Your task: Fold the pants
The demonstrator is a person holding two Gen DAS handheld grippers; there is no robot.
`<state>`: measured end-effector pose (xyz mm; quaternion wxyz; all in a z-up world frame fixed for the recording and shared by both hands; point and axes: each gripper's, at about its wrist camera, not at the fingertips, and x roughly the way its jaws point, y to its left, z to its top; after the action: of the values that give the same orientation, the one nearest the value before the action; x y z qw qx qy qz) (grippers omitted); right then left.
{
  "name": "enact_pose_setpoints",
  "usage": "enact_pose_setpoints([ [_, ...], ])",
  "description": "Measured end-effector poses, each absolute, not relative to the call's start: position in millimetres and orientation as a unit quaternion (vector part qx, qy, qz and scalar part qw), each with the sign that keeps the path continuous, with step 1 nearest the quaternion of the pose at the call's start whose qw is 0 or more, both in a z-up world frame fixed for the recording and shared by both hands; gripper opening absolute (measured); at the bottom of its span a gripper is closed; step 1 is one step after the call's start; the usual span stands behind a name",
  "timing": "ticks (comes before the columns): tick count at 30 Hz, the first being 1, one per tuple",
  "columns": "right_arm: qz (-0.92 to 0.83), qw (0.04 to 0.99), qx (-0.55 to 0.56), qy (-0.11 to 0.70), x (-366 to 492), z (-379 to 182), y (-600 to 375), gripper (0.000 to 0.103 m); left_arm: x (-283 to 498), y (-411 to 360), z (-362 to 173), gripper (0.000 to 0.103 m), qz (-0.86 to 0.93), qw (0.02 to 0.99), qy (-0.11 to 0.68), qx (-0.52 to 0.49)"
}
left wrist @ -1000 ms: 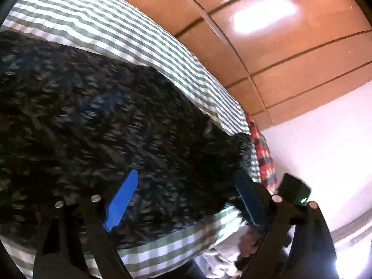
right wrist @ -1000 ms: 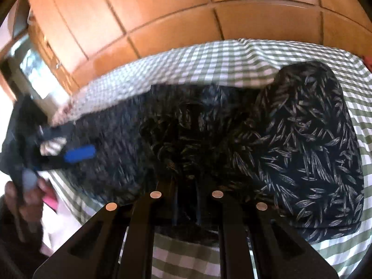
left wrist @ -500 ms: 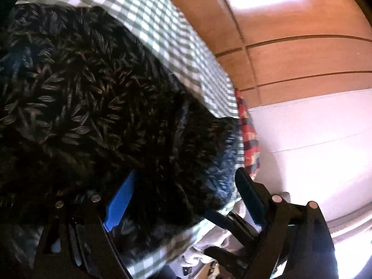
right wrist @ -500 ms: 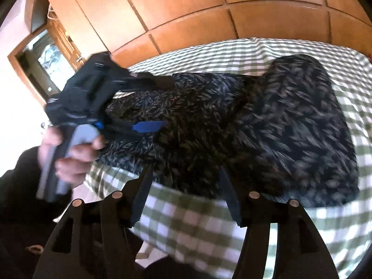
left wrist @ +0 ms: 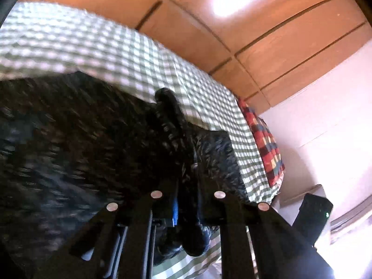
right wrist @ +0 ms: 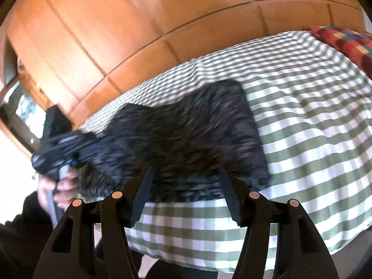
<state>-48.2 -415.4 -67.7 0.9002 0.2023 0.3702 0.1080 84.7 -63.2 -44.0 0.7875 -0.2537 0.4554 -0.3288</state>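
Observation:
The dark leaf-print pants (right wrist: 190, 144) lie folded on the green checked bed (right wrist: 302, 107). My left gripper (left wrist: 186, 186) is shut on a bunched edge of the pants (left wrist: 93, 144), which rises in a ridge between its fingers. It also shows in the right wrist view (right wrist: 76, 146), at the pants' left end, held by a hand. My right gripper (right wrist: 184, 188) is open and empty, just in front of the pants' near edge.
A wooden wardrobe (right wrist: 162, 11) stands behind the bed. A red checked pillow (left wrist: 267, 146) lies at the bed's right end, also seen in the right wrist view (right wrist: 344, 39). A white wall (left wrist: 325, 121) is beyond it. The bed's front edge (right wrist: 209, 251) is close below.
My left gripper has closed on the pants' edge. My right gripper, shut on the fabric a second ago, let go, opened and drew back toward the bed's front edge.

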Motion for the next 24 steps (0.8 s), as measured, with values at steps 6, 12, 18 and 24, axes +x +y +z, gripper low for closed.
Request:
enact_pose_setpoints([
  [6,0.093,0.903,0.185,0.375,-8.9,-62.4,-396.7,0.058,80.4,-52.8,-68.0,0.012,-0.289,0.801,0.487,-0.195],
  [12,0.046,0.911,0.141,0.385,50.5,-67.7,-376.2,0.058,91.3,-61.5,-94.3,0.018,-0.279,0.795,0.506,-0.183],
  [18,-0.002,0.9,0.14,0.412,80.0,-104.8,-393.1,0.055,84.2,-29.0,-68.1,0.028,-0.251,0.832,0.456,-0.19],
  [24,-0.002,0.906,0.116,0.407,75.9,-100.4,-386.2,0.059,98.9,-50.0,-44.3,0.028,-0.257,0.857,0.422,-0.149],
])
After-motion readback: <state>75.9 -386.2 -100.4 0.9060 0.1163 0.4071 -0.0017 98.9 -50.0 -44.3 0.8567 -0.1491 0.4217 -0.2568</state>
